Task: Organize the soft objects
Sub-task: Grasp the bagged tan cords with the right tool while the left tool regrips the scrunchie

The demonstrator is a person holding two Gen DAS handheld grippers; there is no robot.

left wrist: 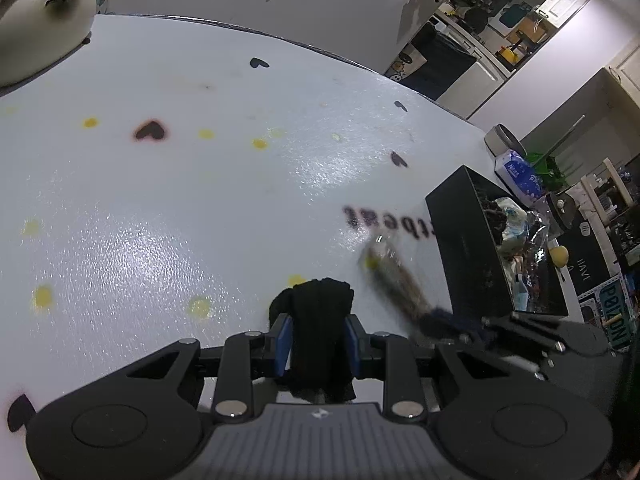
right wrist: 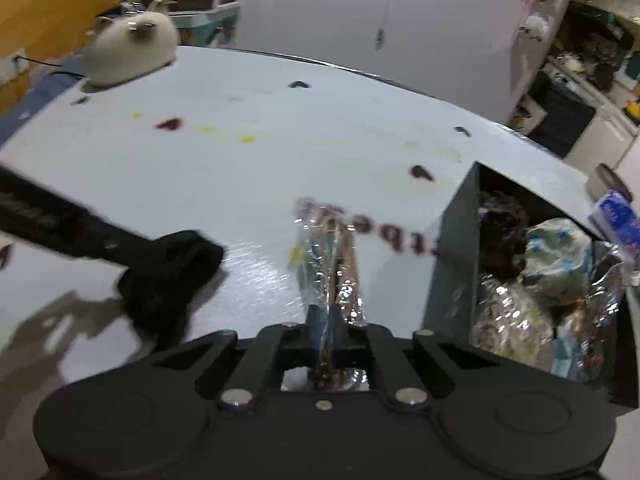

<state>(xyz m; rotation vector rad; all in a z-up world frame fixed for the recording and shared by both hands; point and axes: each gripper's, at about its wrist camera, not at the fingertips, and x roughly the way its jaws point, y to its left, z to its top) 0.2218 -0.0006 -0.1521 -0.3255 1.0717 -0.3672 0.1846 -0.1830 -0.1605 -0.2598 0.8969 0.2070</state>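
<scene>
My left gripper [left wrist: 318, 334] is shut on a black folded sock [left wrist: 320, 320], held above the white table [left wrist: 160, 200]; both also show blurred in the right wrist view, with the sock [right wrist: 172, 276] at the left. My right gripper [right wrist: 328, 336] is shut on a clear crinkly plastic packet [right wrist: 328, 252] with something brown inside, which sticks forward over the table. The packet also shows blurred in the left wrist view [left wrist: 392, 276]. A black open box [right wrist: 452, 248] stands just right of it, holding several soft items and plastic bags [right wrist: 556, 256].
A white cat-shaped plush [right wrist: 132, 48] sits at the table's far left edge; it shows in the left wrist view [left wrist: 40, 16] too. A blue tissue pack [left wrist: 518, 176] and a round tin [left wrist: 504, 140] stand beyond the box. The table carries heart prints and yellow spots.
</scene>
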